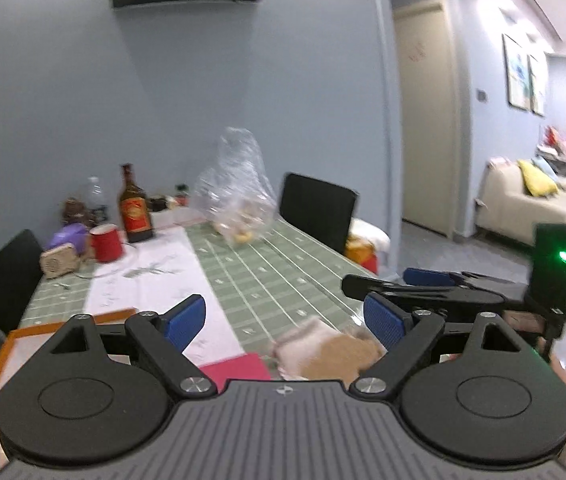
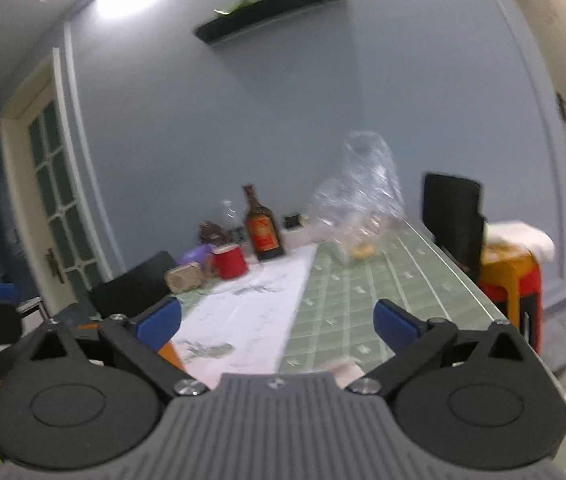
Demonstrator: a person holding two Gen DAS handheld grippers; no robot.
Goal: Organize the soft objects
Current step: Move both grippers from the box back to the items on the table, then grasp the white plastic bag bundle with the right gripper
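Green table [image 1: 283, 276], folded cloth [image 1: 323, 354] in left view only

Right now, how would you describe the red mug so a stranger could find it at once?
Look at the long green checked table, at its far left end near the blue wall. The red mug stands beside the tall brown bottle; it is the only plain red, squat item there.

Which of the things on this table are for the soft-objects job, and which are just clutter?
Job: soft cloth, left gripper, right gripper.

Clutter: bottle, red cup, plastic bag, purple pack, red card.
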